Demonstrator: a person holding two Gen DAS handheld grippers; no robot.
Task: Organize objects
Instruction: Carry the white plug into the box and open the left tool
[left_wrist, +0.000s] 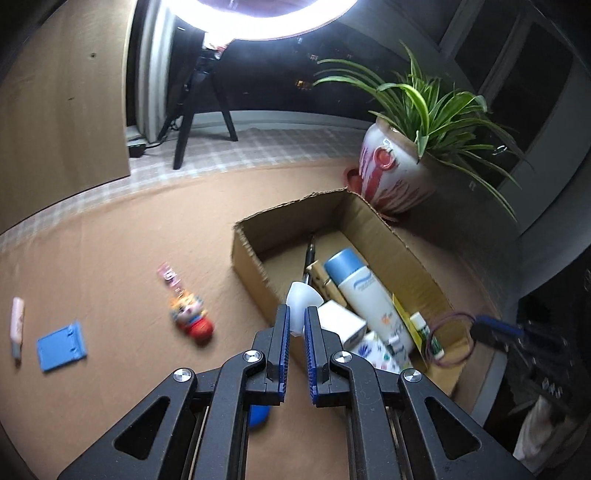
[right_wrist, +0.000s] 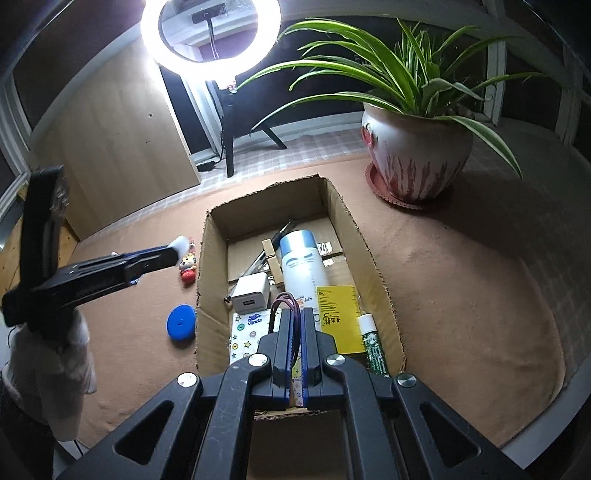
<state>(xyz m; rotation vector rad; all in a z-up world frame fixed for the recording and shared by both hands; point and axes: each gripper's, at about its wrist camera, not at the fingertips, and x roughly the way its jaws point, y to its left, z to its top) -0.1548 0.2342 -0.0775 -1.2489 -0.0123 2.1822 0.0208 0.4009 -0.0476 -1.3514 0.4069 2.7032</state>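
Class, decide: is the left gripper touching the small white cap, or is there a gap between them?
Touching. The left wrist view shows the left gripper with its jaws pinched on the white cap.

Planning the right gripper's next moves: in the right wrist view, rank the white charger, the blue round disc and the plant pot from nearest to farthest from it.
From the right gripper:
1. White charger, in the cardboard box, just ahead-left.
2. Blue round disc, on the cloth left of the box.
3. Plant pot, far ahead-right, beyond the box.
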